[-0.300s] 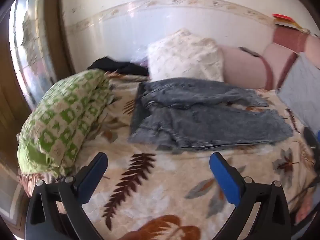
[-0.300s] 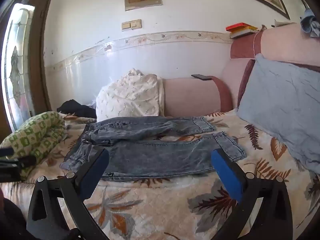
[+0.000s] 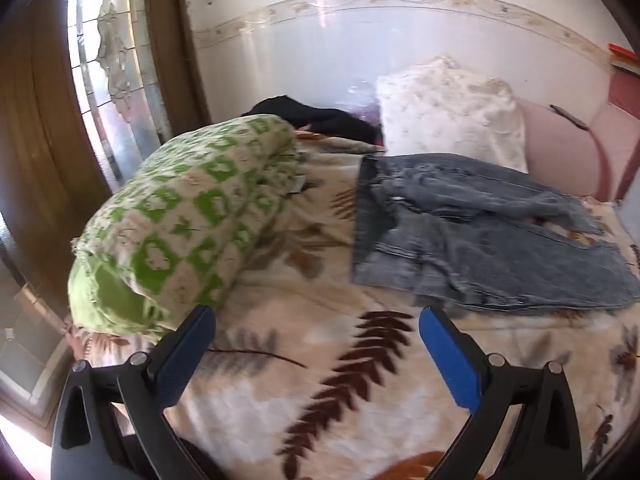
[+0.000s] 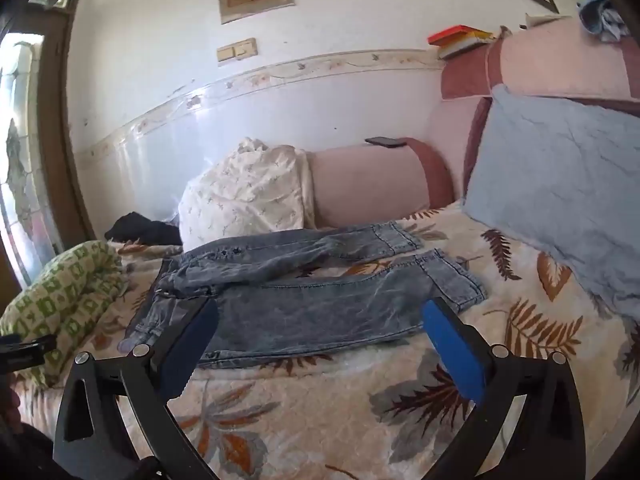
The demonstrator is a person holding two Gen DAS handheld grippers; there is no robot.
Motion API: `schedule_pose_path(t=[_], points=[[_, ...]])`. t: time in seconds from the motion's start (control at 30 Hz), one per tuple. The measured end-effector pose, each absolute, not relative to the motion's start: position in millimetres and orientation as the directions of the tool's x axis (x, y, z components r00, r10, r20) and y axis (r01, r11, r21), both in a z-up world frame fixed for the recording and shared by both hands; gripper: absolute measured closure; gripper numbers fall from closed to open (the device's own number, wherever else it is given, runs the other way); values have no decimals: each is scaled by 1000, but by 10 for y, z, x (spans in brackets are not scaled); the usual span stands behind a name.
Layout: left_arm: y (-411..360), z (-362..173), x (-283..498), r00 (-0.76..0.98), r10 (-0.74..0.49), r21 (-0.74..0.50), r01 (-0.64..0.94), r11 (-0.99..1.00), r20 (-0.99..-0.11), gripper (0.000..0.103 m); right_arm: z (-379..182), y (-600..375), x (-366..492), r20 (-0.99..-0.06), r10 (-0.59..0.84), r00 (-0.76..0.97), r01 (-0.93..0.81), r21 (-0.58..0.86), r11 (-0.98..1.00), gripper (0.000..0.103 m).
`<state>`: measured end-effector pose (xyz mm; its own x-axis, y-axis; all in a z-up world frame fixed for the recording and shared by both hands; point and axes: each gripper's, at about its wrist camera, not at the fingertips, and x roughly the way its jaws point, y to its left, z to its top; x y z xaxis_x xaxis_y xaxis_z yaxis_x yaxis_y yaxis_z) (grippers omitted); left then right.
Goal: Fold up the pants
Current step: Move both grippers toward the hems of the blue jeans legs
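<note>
Pants [image 4: 304, 300] lie spread on the bedspread [image 4: 320, 400], legs apart and pointing right, waist to the left, nothing folded yet, so I judge I am at the approach, before the first grasp. My right gripper [image 4: 320, 328] has its jaws spread wide and empty; the near leg sits just ahead of them and between the tips, the hem off past the right tip. My left gripper [image 3: 316, 332] is likewise spread and empty; the waistband lies ahead and to the right of its jaws, with the green pillow [image 3: 188, 232] ahead and to the left. Next I would need to bring each pair of jaws down onto an edge of the near leg, waist and hem, and pinch the denim without catching the bedspread.
</note>
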<state>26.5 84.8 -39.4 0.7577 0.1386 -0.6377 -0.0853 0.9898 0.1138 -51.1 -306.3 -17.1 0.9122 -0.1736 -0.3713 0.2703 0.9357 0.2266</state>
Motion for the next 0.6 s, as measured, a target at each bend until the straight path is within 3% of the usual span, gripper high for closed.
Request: schedule_pose_path(t=[0.4,0.6], points=[[860,-318,798,788,118,122,-55,991,-604,0,-314,-3430,-357,-455,-197,868,365,317,875,0],[669,-493,1001,741,64,130,32,991,-668,0,-373,-3666,-274,-500,-228,836,432,343,834,0]])
